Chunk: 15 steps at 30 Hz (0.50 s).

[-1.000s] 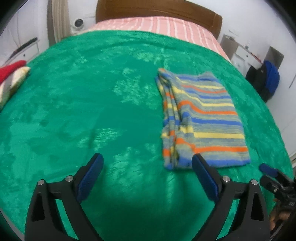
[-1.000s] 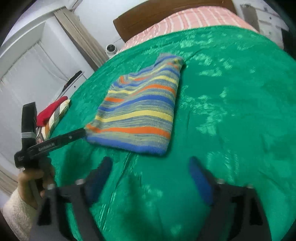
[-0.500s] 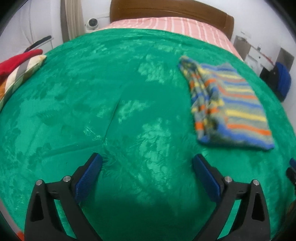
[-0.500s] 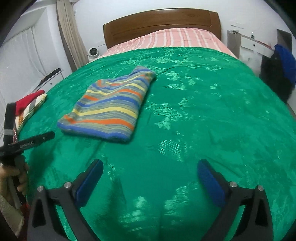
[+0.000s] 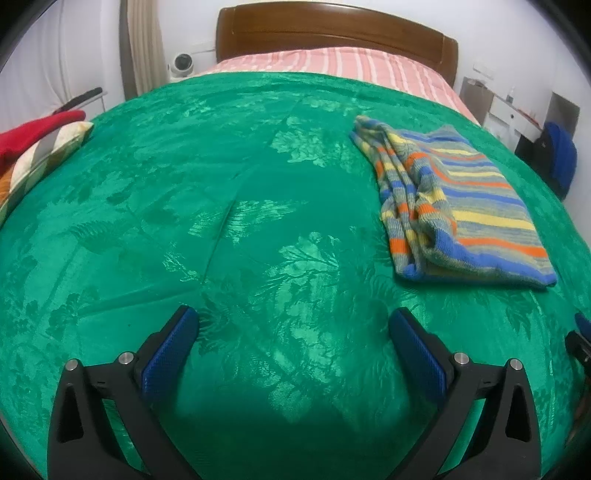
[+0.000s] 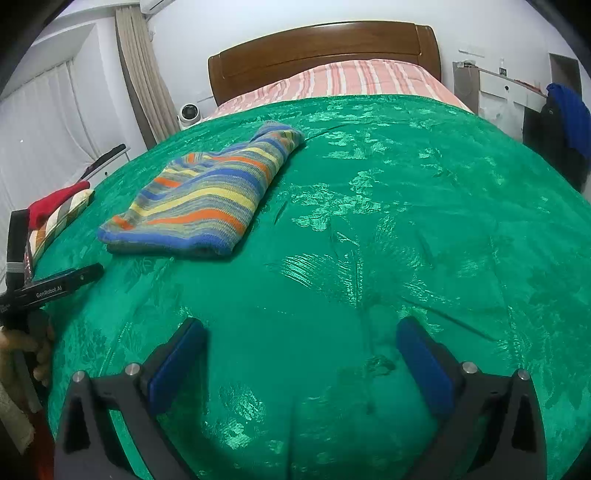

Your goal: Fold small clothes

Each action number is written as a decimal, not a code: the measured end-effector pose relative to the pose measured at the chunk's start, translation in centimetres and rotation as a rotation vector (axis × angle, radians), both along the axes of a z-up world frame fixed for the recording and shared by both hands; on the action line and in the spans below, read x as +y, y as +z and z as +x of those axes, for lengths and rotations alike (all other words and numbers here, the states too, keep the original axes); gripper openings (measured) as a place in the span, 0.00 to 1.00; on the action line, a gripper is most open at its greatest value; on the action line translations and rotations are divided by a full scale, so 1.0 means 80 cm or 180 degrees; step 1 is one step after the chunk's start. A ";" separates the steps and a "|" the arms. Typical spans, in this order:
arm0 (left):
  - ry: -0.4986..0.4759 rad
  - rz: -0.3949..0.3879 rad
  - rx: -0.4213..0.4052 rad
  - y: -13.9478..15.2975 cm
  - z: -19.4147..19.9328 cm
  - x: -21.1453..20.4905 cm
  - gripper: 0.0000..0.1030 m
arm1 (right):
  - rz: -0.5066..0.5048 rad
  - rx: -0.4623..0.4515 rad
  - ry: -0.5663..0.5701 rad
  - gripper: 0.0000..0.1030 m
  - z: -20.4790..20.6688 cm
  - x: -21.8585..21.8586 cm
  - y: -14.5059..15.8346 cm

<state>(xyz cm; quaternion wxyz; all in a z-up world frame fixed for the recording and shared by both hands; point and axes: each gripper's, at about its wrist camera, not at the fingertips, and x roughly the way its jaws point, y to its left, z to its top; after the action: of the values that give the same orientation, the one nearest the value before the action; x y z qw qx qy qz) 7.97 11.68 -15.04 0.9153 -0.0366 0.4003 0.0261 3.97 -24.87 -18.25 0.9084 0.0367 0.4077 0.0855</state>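
Observation:
A folded striped sweater [image 5: 458, 199], blue, yellow, orange and grey, lies flat on the green bedspread [image 5: 221, 192]. In the right wrist view the sweater [image 6: 207, 199] sits to the upper left. My left gripper [image 5: 293, 328] is open and empty, low over the bedspread, well short of the sweater and to its left. My right gripper [image 6: 301, 339] is open and empty, over bare bedspread to the right of the sweater. The left gripper's body also shows at the left edge of the right wrist view [image 6: 48, 288], held by a hand.
A red and checked pile of clothes [image 5: 33, 147] lies at the bed's left edge. A wooden headboard [image 5: 332, 33] and pink striped sheet [image 5: 332, 66] are at the far end. A white desk [image 6: 506, 88] and a blue garment [image 6: 569, 118] stand to the right of the bed.
Both grippers have drawn back from the folded sweater and swung apart. The sweater now lies farther away, to the right in the left view and to the left in the right view.

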 end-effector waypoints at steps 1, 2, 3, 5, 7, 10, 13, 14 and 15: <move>0.0000 -0.0001 -0.0010 0.000 -0.001 0.000 1.00 | 0.0008 -0.0007 0.0002 1.00 -0.001 0.000 0.000; 0.0000 -0.0003 -0.0017 0.000 -0.002 0.000 1.00 | 0.0029 -0.0023 0.0004 1.00 -0.002 -0.002 0.000; -0.0003 -0.0008 -0.0016 0.000 -0.002 0.001 1.00 | 0.0064 -0.0039 0.0005 1.00 -0.003 -0.004 0.000; -0.0015 -0.0039 0.0007 0.003 -0.003 0.002 1.00 | 0.0099 -0.0062 0.0004 1.00 -0.005 -0.006 0.001; -0.0023 -0.0069 0.0064 0.011 -0.003 0.005 0.99 | 0.0126 -0.0041 0.0005 1.00 -0.005 -0.007 0.003; -0.0041 -0.0281 0.0032 0.037 0.003 0.012 0.99 | 0.0097 0.0092 0.0017 1.00 0.000 -0.004 0.010; -0.0237 -0.0687 -0.0111 0.071 0.027 0.014 1.00 | 0.0293 0.0224 0.0064 1.00 0.015 -0.005 0.026; -0.0390 -0.0803 -0.0096 0.082 0.049 0.007 1.00 | 0.0441 0.0226 0.0107 1.00 0.026 -0.005 0.035; -0.0511 -0.0847 -0.0027 0.085 0.068 0.001 1.00 | 0.0560 0.0211 0.0154 1.00 0.045 -0.002 0.047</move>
<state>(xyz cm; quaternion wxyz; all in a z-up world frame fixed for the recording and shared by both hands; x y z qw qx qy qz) 13.39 11.73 -8.27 0.9032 -0.1256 0.3979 -0.1006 7.56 -25.04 -14.47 0.8853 0.1093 0.4292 0.1416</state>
